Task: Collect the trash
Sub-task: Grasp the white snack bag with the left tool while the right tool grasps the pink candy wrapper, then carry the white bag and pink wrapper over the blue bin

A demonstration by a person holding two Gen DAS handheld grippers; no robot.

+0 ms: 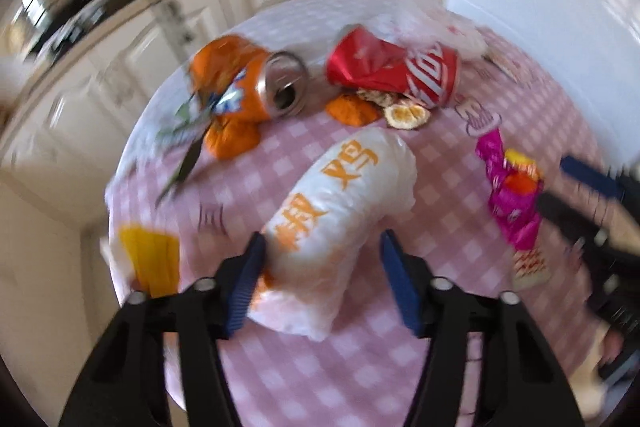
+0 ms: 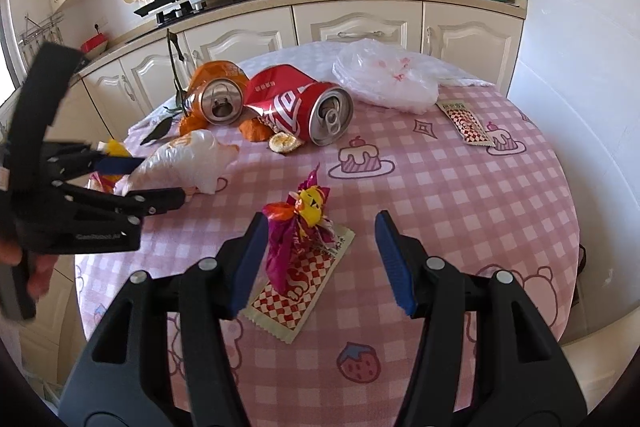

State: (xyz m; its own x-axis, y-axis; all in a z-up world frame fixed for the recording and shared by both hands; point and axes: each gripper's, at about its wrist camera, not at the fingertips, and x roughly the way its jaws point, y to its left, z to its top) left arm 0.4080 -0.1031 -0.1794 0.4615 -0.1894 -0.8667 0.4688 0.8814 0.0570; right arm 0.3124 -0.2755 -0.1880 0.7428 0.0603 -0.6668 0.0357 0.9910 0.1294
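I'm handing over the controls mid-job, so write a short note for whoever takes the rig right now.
Left tongs: astride the white bag with orange print; one pad touches, the other stands clear, so no grip yet.
Right tongs: open, hovering over the crumpled magenta wrapper on the checked sachet, holding nothing.
On the table: orange can, red can, orange peels, clear plastic bag, second sachet.
Done: nothing visibly collected.
Left: everything; no bin in view.

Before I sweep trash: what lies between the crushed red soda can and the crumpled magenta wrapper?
Bare pink checked tablecloth, with a printed cake drawing, in the right wrist view.
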